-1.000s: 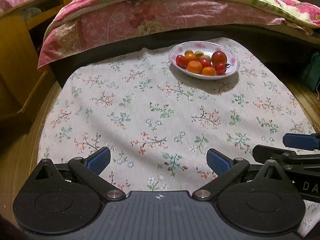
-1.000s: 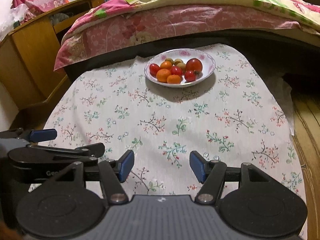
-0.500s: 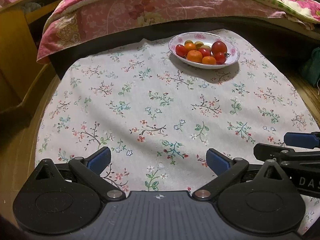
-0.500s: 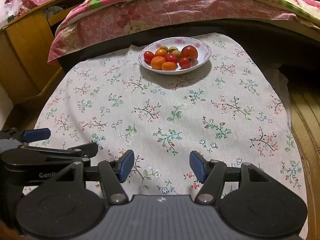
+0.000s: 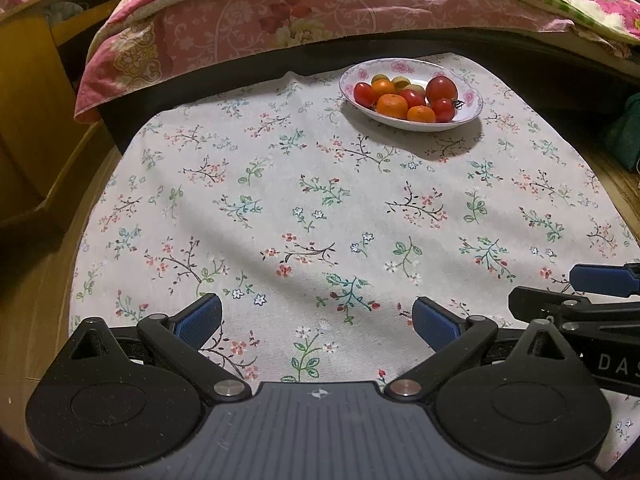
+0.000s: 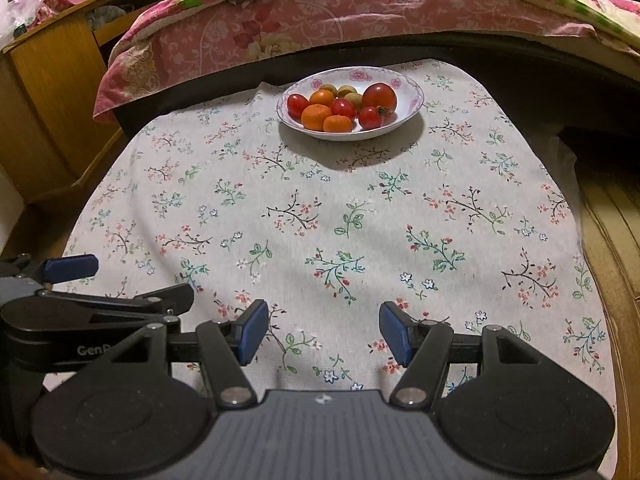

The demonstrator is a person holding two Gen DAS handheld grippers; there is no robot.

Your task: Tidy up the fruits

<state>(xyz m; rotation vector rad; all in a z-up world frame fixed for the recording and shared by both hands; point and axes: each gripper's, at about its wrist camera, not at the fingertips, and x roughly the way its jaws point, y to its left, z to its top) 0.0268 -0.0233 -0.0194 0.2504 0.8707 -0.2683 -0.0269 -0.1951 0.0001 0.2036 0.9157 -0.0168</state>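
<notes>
A white bowl with a pink flower rim stands at the far side of the table. It holds red tomatoes, orange mandarins and a few small yellow-green fruits. My left gripper is open near the table's front edge, nothing between its blue pads. My right gripper is also open and empty, beside the left one. Both are far from the bowl.
A floral cloth covers the table. Behind it lies a bed with a pink quilt. A wooden cabinet stands at the left. Wooden floor shows at the right.
Both views tipped slightly down and back up, so the bowl shifted up the frame and returned. The grippers stayed open and in place.
</notes>
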